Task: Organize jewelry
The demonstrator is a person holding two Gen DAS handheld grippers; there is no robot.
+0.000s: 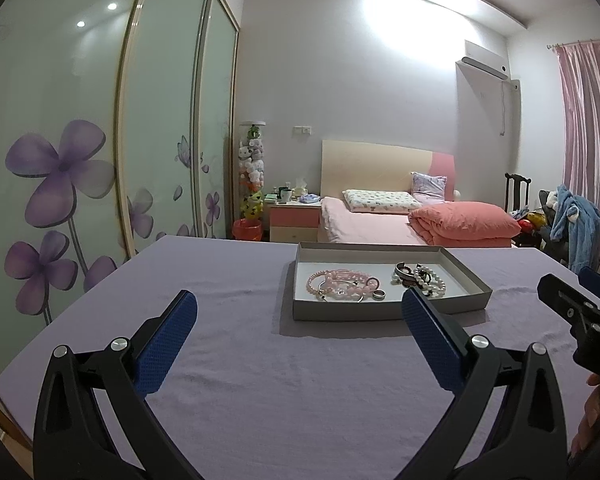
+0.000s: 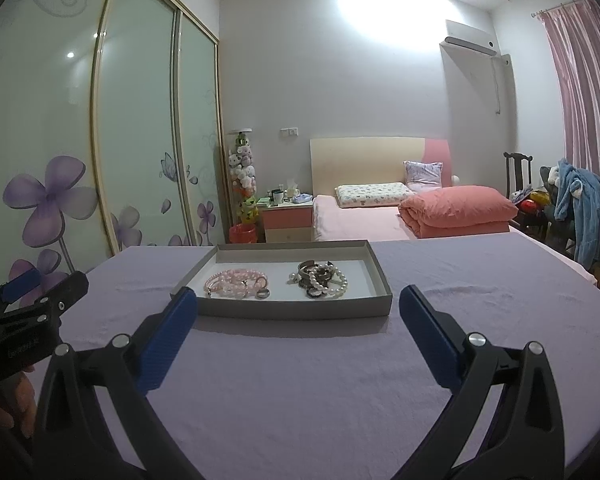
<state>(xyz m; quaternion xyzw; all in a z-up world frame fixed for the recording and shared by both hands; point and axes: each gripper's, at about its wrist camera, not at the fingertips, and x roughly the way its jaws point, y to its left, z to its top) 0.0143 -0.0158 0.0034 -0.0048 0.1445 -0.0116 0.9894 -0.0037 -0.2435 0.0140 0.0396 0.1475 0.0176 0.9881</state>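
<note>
— When we look at the grey tray (image 1: 384, 312), we see it sits flat on the purple cloth (image 1: 240, 380), with the jewelry lying inside on its white floor.

— Yes. We count two little heaps. On one side is the pink bead pile (image 1: 340, 285), with a thin silver bangle and a small dark ring (image 1: 379, 295) just beside it. On the other side is the pearl pile (image 1: 422, 278), white beads mixed with dark metal bands.

— Our left gripper (image 1: 300, 312) has its blue fingers spread wide, holding nothing. The tray is ahead of it and a bit to the right.

— Our right gripper (image 2: 298, 306) is spread wide too, with nothing in it. From its camera the tray (image 2: 300, 307) sits right in the middle, between the two fingers but farther off.

— What does one camera show that the other does not?

— Our left camera sees the right gripper at its far right edge. Our right camera sees the left gripper at its left edge, with a bit of the hand (image 2: 8, 400) under it. It also shows the pearls (image 2: 320, 280) more clearly.
</note>
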